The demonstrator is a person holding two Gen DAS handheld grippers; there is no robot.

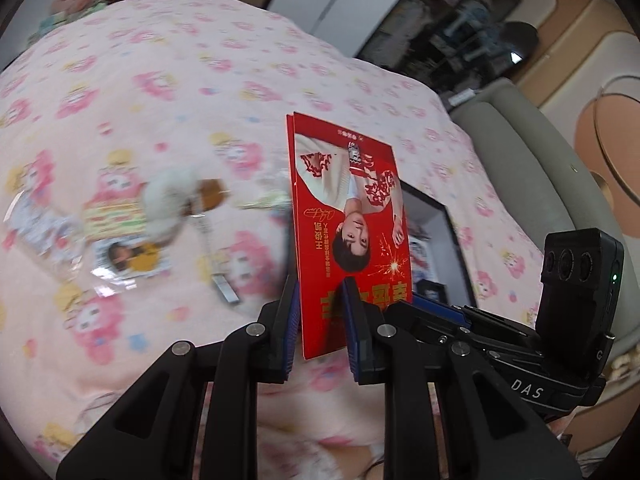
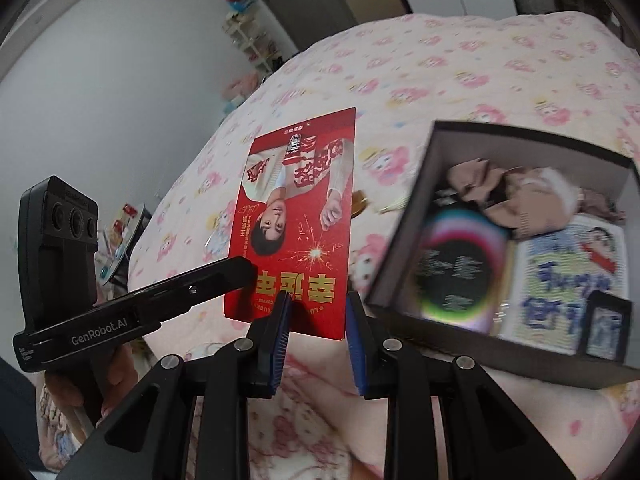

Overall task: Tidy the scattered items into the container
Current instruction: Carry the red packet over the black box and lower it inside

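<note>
I read "GenRobot.AI" on the side of my left gripper (image 2: 240, 276) in the right wrist view, and "DAS" on the body of my right gripper (image 2: 316, 312) in the left wrist view. The glossy red rectangular card (image 1: 348, 224) with a portrait of a man and large gold Chinese characters hangs upside down; I can make out little of its small print beyond "LUCK". My left gripper (image 1: 324, 304) is clamped on that card's lower edge, holding it upright above the pink cartoon-print bedspread (image 1: 160, 80). My right gripper sits just below the card with its blue pads parted, gripping nothing. Right of the card lies the dark open cardboard box (image 2: 400, 216), its contents blurred: a disc-printed sleeve, a brownish plush shape, a drawn card. Left of the card, blurred loose items (image 1: 128, 240) lie scattered on the bedspread.
</note>
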